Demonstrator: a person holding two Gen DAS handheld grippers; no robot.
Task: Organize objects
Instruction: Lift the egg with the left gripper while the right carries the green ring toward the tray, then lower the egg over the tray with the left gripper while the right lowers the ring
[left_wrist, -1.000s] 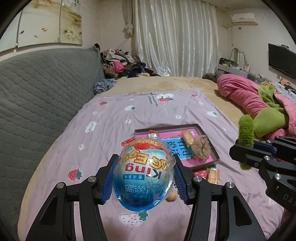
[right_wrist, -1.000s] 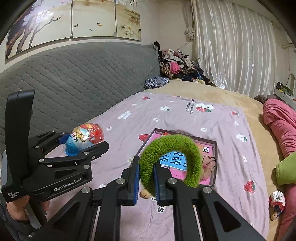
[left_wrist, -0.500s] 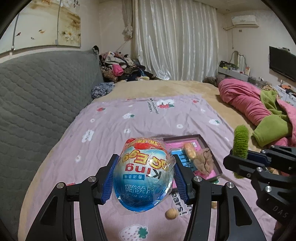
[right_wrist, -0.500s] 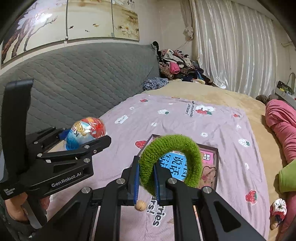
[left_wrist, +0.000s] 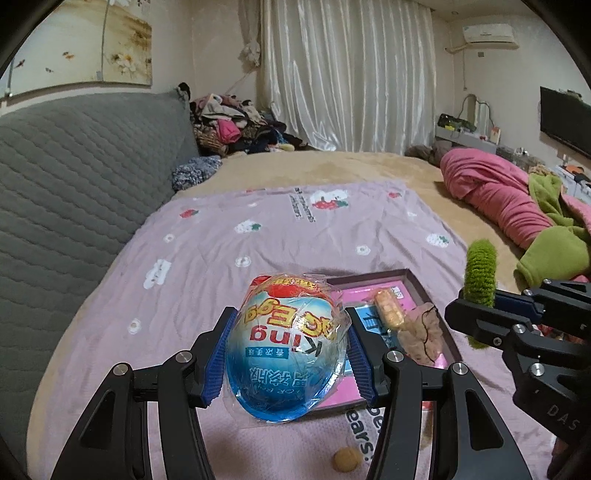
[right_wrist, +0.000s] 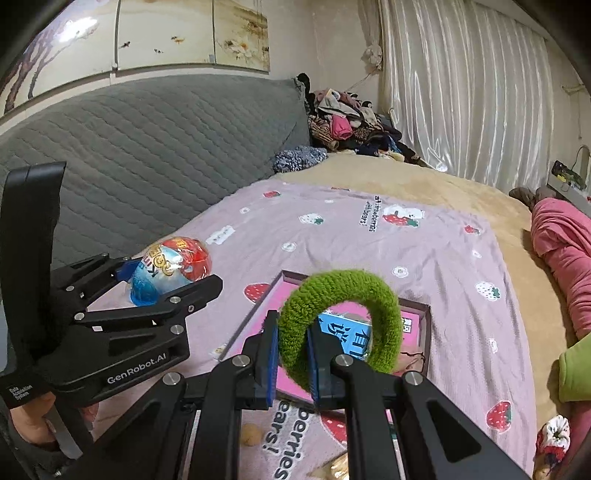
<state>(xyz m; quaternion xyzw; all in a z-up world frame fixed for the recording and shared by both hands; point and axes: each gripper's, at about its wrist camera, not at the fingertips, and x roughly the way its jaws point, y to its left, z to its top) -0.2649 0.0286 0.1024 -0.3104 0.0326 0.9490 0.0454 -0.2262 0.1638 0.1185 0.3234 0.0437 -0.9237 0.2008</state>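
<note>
Your left gripper (left_wrist: 286, 363) pinches the wrapped egg (left_wrist: 287, 350) between its blue pads, while your right gripper (right_wrist: 291, 363) squeezes one side of the green ring (right_wrist: 341, 325). Both hang above the near edge of the tray (right_wrist: 426, 336) on the purple blanket (left_wrist: 258, 236). Beyond lies a pink bundle (left_wrist: 495, 195).

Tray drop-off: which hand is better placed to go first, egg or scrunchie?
Probably right. The right gripper, shut on the green scrunchie, hangs over the tray. The left gripper, holding the egg, sits off the tray's near-left corner.
</note>
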